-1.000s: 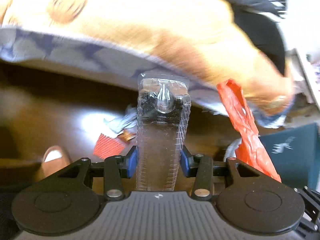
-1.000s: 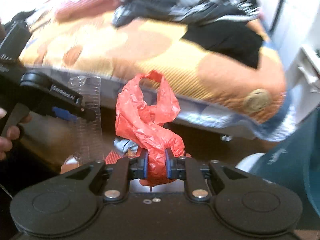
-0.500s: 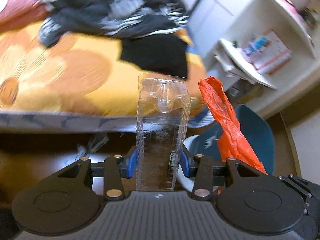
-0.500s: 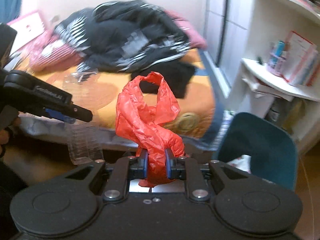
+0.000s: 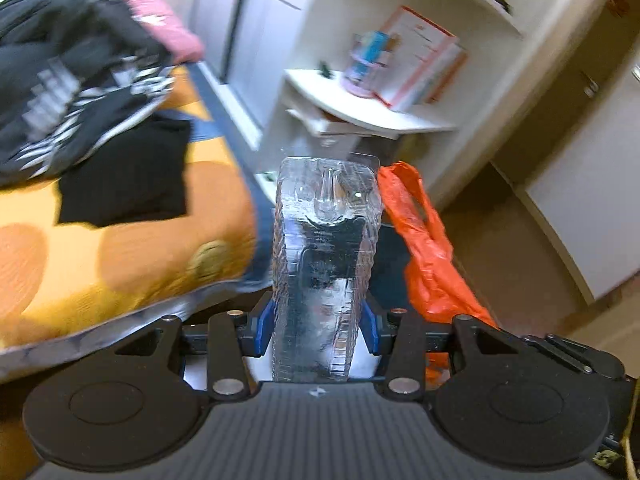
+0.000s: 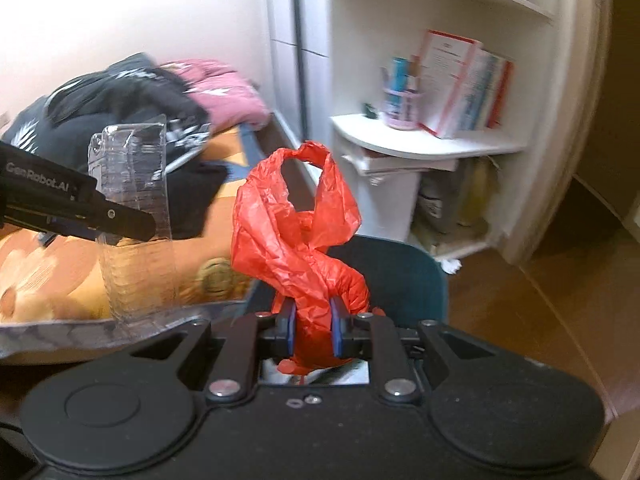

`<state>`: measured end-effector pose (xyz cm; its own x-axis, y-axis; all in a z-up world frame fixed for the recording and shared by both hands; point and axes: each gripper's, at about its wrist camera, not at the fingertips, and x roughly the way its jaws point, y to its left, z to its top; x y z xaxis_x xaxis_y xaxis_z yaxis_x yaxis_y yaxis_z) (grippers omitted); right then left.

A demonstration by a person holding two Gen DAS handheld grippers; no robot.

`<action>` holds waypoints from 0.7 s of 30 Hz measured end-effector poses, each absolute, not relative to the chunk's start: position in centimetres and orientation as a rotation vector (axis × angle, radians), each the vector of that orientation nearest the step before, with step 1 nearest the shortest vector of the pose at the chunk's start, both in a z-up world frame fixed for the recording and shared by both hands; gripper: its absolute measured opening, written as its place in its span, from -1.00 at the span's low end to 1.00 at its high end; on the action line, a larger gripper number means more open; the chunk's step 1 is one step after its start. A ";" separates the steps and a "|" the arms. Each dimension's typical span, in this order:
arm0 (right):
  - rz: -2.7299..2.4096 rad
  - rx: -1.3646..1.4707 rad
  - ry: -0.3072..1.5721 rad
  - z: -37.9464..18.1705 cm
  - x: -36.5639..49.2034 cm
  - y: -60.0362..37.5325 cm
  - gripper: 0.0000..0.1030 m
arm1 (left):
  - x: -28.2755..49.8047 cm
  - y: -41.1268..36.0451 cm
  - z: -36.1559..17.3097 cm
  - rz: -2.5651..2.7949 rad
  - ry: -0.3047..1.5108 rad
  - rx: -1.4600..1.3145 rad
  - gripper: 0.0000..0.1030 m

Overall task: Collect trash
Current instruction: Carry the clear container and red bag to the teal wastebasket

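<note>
Plastic pack [image 5: 325, 268] upright, clamped in left tongs [image 5: 318, 330] | red bag [image 6: 298, 236] clenched in right tongs [image 6: 313, 330] | teal bin [image 6: 404, 276] just beyond right tongs, nearer them

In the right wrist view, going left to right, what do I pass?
Left tool → clear plastic package it grips → red plastic bag held in the right tool → pink pen cup on the white shelf → books.
</note>
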<state>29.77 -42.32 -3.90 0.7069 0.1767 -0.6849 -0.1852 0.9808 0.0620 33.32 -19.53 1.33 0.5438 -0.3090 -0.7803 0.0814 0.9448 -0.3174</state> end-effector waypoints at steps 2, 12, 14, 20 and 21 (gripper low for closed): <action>0.182 0.001 0.769 -4.5 30.2 -43.4 -0.68 | 34.6 -21.6 1.1 -0.273 0.979 -0.239 -0.18; 0.166 0.018 0.878 -9.7 33.5 -45.2 -0.68 | 39.8 -27.6 -4.1 -0.320 1.108 -0.157 -0.17; 0.165 0.017 0.899 -10.5 33.9 -45.2 -0.68 | 40.7 -28.3 -5.6 -0.317 1.142 -0.141 -0.17; 0.159 0.012 0.951 -12.9 35.3 -45.2 -0.68 | 42.1 -29.9 -9.6 -0.304 1.210 -0.062 -0.17; 0.159 0.010 0.958 -13.2 35.3 -45.2 -0.67 | 42.3 -30.1 -10.2 -0.302 1.221 -0.052 -0.17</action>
<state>35.33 -45.19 -13.18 0.5640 0.1397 -0.8139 -0.1311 0.9882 0.0788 42.25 -30.11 -10.18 0.3083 -0.2566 -0.9160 0.2006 0.9588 -0.2011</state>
